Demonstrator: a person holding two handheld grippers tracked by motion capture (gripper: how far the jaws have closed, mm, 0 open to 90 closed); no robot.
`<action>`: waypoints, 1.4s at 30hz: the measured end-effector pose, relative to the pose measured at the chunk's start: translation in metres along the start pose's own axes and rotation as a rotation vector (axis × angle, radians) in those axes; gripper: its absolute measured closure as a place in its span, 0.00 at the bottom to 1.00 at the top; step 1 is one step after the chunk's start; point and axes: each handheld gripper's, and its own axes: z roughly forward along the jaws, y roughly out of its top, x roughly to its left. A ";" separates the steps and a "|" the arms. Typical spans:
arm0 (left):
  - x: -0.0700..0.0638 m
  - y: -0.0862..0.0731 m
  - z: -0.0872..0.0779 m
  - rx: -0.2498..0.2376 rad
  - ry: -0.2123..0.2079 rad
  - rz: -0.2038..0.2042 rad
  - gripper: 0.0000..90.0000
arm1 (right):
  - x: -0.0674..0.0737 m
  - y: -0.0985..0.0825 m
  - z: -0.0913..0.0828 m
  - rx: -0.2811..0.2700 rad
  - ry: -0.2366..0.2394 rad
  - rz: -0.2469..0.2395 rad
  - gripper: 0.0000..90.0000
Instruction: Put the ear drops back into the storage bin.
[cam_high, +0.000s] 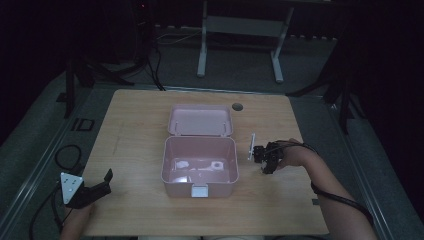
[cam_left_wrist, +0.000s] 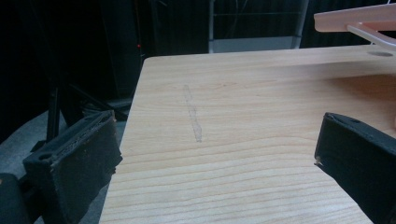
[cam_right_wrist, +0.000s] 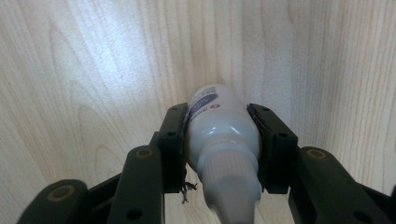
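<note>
A small white bottle (cam_right_wrist: 223, 140) with a ribbed cap and a blue-printed label sits between the jaws of my right gripper (cam_right_wrist: 218, 113), which is shut on it just above the wooden tabletop. In the high view this right gripper (cam_high: 265, 159) hovers just right of an open pink box (cam_high: 170, 172). The box's lid (cam_high: 201, 120) stands tilted back, and a few pale items (cam_high: 216, 164) lie inside. My left gripper (cam_high: 99, 186) rests at the table's front left corner. Its jaws stand wide apart around bare wood (cam_left_wrist: 215, 158), holding nothing.
A thin white strip (cam_high: 251, 146) stands up between the box and the right gripper. A round cable hole (cam_high: 237, 106) lies behind the lid. The pink lid's edge (cam_left_wrist: 355, 18) shows at the top right of the left gripper view. Dark stands and cables ring the table.
</note>
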 end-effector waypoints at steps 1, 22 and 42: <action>0.000 0.000 0.000 0.001 0.000 0.001 0.00 | 0.004 0.000 0.000 0.007 -0.018 -0.025 0.66; 0.000 0.000 0.000 0.003 0.001 -0.001 0.00 | 0.036 -0.003 -0.008 0.037 -0.064 -0.183 0.66; 0.000 0.000 0.000 0.004 0.001 -0.002 0.00 | 0.054 0.001 -0.028 0.030 -0.028 -0.182 0.66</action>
